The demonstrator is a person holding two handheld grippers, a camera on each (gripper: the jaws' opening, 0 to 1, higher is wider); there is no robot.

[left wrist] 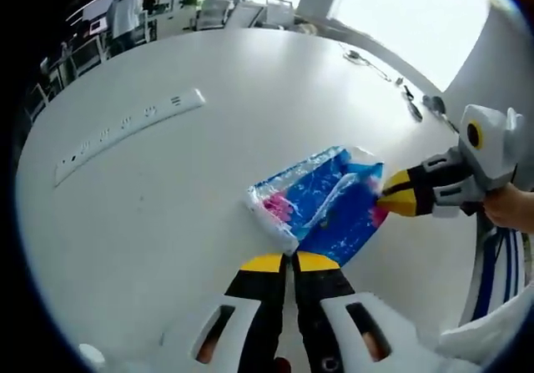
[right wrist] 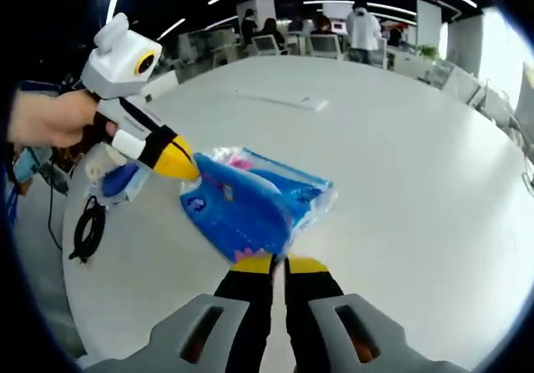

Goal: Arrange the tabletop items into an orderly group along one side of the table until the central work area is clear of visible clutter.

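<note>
Blue plastic packet point(left wrist: 329, 210), crinkly and printed with pink patches, lies on the round white table point(left wrist: 167, 223), pinched at two opposite edges. In the left gripper view the left gripper point(left wrist: 289, 263) has its yellow-tipped jaws drawn together on the packet's near edge, while the right gripper point(left wrist: 392, 196) comes in from the right, held by a hand point(left wrist: 507, 206), with its yellow tip closed on the packet's far corner. In the right gripper view the same hold reads in reverse: the right gripper's own jaws meet on the packet's point(right wrist: 250, 210) near edge, and the left gripper point(right wrist: 179, 163) bites the opposite end, gripped by a hand point(right wrist: 50, 118).

A white power strip point(left wrist: 125, 131) lies flat on the table, well apart from the packet. Near the table's edge in the right gripper view sit a coiled black cable point(right wrist: 86, 227) and a blue-and-white object point(right wrist: 121, 181), possibly another packet; the view is too warped to tell. People stand among desks beyond.
</note>
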